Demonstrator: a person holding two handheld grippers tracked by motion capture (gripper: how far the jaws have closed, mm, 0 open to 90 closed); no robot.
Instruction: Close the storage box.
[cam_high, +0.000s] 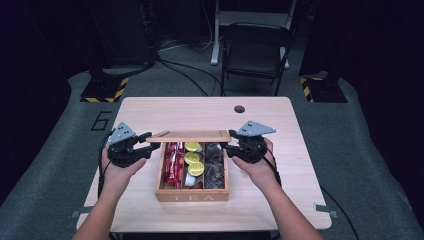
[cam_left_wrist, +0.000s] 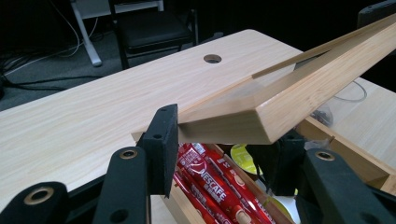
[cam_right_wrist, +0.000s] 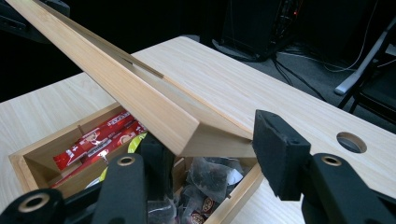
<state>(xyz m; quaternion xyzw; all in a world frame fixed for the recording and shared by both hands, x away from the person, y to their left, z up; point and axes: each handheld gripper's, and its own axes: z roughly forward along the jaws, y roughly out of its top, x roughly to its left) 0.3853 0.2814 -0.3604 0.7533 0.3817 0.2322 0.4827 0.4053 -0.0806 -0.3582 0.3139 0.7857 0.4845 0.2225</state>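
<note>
At the centre of the high view a wooden box (cam_high: 192, 192) marked TEA sits on the table (cam_high: 150, 110), its lid (cam_high: 189, 136) raised over the back edge. The left gripper (cam_high: 148, 146) clamps the lid's left end, and in the left gripper view its jaws close on the lid corner (cam_left_wrist: 224, 123). The right gripper (cam_high: 227, 147) pinches the lid's right end likewise. Inside the box lie red packets (cam_high: 172, 162) at left, yellow-green capsules (cam_high: 193, 158) in the middle and dark tea bags (cam_high: 215, 165) at right.
</note>
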